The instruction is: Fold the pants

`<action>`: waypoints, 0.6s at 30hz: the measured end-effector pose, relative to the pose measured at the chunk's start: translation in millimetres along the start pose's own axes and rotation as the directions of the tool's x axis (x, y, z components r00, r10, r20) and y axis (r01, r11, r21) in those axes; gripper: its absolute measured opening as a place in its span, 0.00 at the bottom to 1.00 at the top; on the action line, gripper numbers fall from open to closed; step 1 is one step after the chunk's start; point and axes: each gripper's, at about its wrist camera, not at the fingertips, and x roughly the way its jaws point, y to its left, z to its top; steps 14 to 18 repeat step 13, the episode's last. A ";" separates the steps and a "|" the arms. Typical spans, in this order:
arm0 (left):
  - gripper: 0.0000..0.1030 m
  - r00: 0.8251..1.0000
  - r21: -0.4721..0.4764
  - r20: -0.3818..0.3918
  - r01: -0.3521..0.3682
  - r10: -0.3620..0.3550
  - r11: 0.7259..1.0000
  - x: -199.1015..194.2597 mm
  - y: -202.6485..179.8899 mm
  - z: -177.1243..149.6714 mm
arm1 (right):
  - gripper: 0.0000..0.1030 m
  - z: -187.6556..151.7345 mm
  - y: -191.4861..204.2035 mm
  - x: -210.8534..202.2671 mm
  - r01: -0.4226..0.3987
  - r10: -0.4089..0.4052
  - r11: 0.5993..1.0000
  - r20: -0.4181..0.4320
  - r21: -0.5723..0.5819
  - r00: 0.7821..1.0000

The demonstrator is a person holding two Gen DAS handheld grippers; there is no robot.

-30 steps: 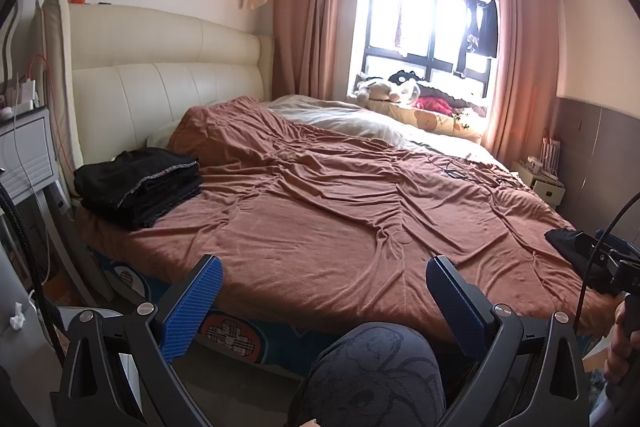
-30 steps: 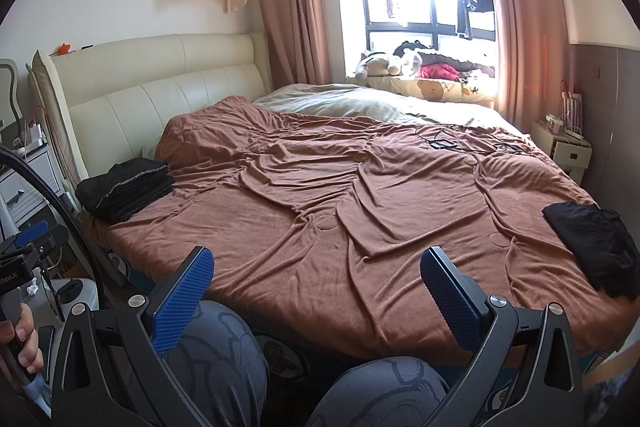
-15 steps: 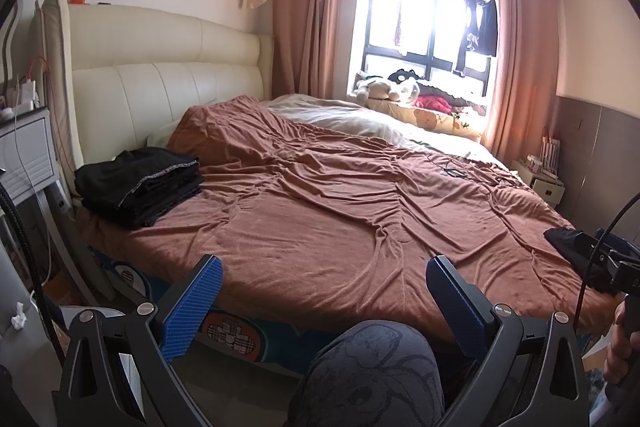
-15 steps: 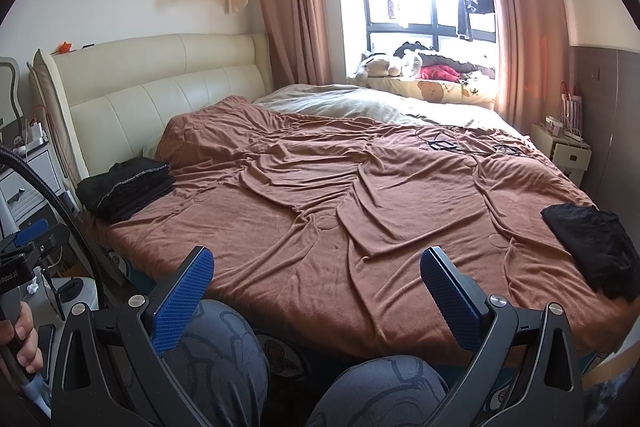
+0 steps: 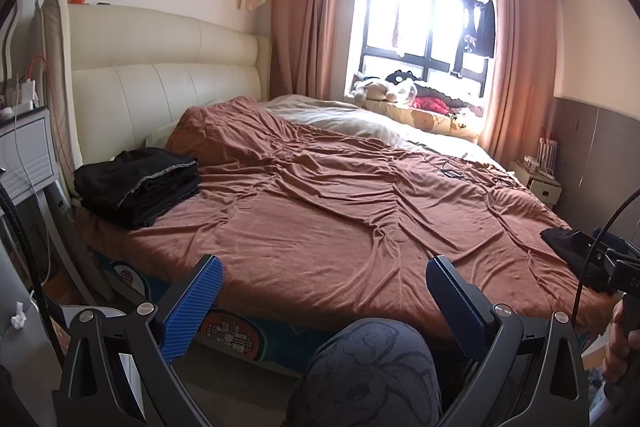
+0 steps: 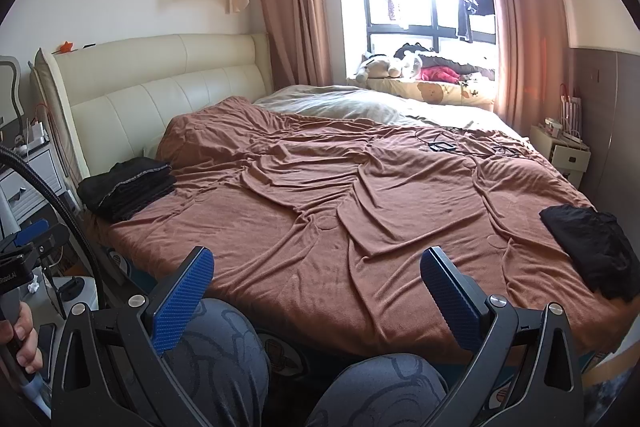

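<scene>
Left wrist view: the left gripper [image 5: 322, 291] with blue-padded black fingers is spread wide and empty, hanging in front of the bed with the rumpled brown blanket [image 5: 320, 215]. A folded stack of black clothes [image 5: 138, 183] sits by the cream padded headboard [image 5: 160, 83].

Right wrist view: the right gripper [image 6: 316, 283] is also wide apart, empty. The crumpled black pants [image 6: 588, 247] lie at the bed's right edge, well away from both grippers. The person's grey patterned knees [image 6: 224, 359] are below.
</scene>
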 end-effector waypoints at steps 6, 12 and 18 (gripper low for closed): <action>1.00 1.000 -0.001 0.002 0.003 -0.003 1.000 -1.1 0.5 -0.4 | 1.00 -0.8 -0.5 -0.3 0.000 0.000 1.000 -0.010 0.005 1.000; 1.00 1.000 -0.002 0.011 -0.002 0.002 1.000 -6.7 0.4 -0.3 | 1.00 0.2 -0.2 -2.5 0.005 -0.005 1.000 -0.016 0.008 1.000; 1.00 1.000 -0.003 0.012 -0.003 0.003 1.000 -7.6 0.6 -0.4 | 1.00 0.3 -0.2 -3.1 0.005 -0.005 1.000 -0.017 0.008 1.000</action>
